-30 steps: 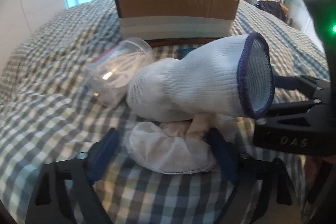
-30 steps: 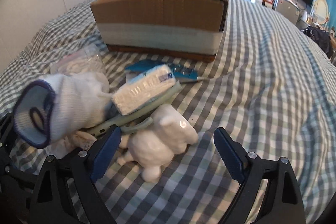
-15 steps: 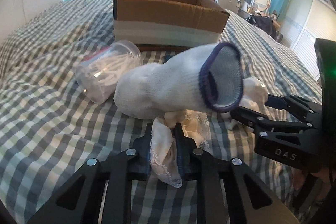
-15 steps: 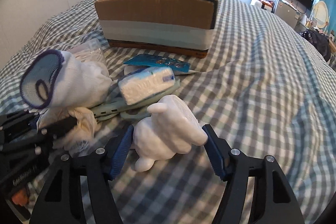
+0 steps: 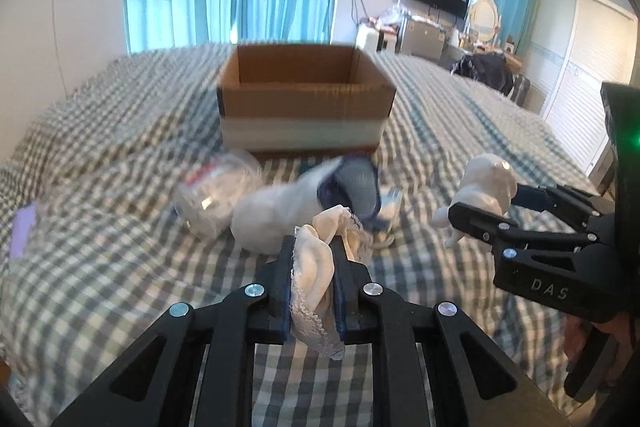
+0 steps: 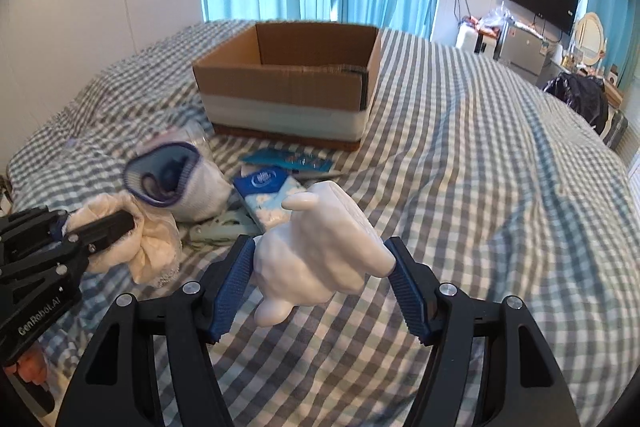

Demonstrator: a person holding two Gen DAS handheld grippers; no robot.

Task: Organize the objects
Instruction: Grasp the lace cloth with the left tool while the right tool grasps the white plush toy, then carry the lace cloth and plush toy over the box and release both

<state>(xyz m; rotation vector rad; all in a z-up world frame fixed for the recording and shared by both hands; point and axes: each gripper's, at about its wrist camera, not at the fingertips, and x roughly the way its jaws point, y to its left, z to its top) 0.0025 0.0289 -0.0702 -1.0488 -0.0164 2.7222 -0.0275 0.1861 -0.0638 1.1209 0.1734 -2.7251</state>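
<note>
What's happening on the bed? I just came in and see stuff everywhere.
A person is sorting items toward the open cardboard box. The left tool is shut on a lacy white cloth; the right tool grips a white animal figurine. A sock, tissue pack and plastic jar lie on the checked bedspread.

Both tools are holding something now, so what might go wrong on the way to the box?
The left tool pinches only one fold of the lace cloth; its loose end could snag the sock. The right tool grips the white figurine across rounded sides, so it may slip. Both may crowd each other at the cardboard box.
</note>
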